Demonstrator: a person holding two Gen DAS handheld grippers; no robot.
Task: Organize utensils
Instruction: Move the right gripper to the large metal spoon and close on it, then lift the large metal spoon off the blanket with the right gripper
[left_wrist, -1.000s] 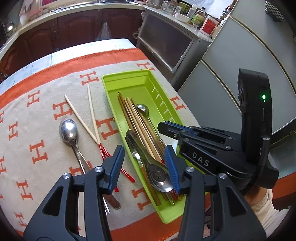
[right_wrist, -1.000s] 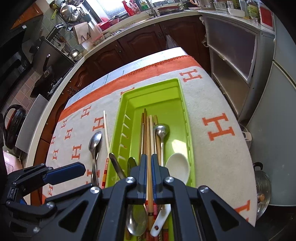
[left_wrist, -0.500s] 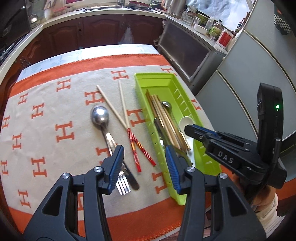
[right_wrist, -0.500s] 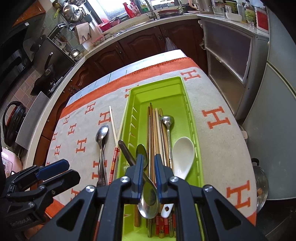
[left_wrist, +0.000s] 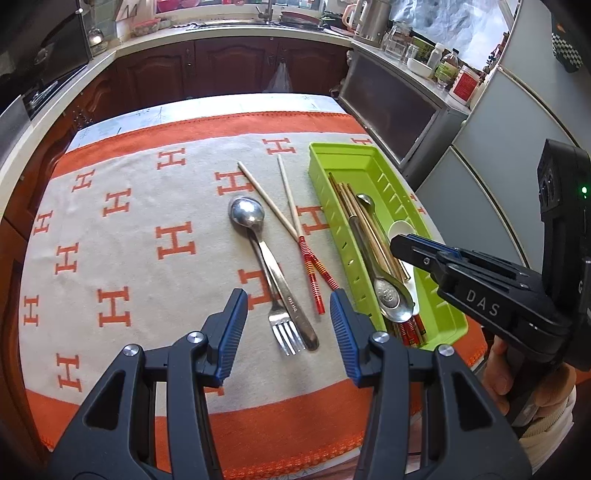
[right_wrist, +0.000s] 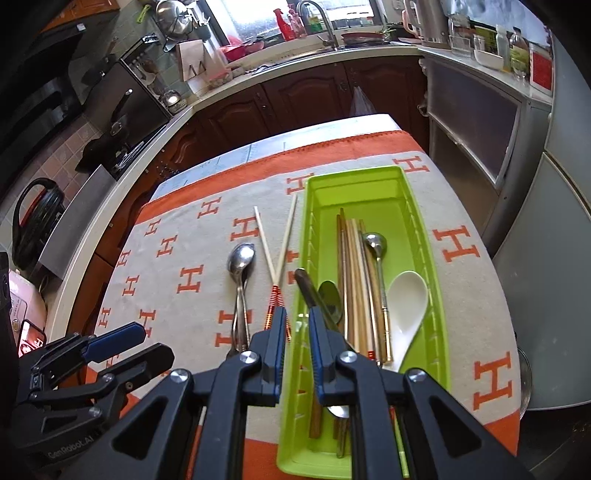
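Note:
A green tray (left_wrist: 334, 148) (right_wrist: 369, 195) lies on the right of the H-patterned cloth. It holds several chopsticks (right_wrist: 354, 273), a white ceramic spoon (right_wrist: 406, 291) and steel spoons. On the cloth left of it lie a steel spoon (left_wrist: 246, 215) (right_wrist: 242, 256), a fork (left_wrist: 285, 332) and two loose chopsticks (left_wrist: 291, 206) (right_wrist: 282, 240) with red-striped ends. My left gripper (left_wrist: 287, 306) hangs open just above the fork's tines, holding nothing. My right gripper (right_wrist: 297, 317) is open with empty fingers over the tray's left wall, near the front end.
The cloth (left_wrist: 147, 206) covers a table whose front edge is close below both grippers. Dark wood cabinets and a counter (left_wrist: 229, 33) run behind. A grey cabinet (right_wrist: 476, 122) and a pot (right_wrist: 524, 384) stand off the table's right side.
My right gripper has opened, letting go of a chopstick in the tray, and drawn back. My left gripper has swung left from the tray to above the fork and spoon.

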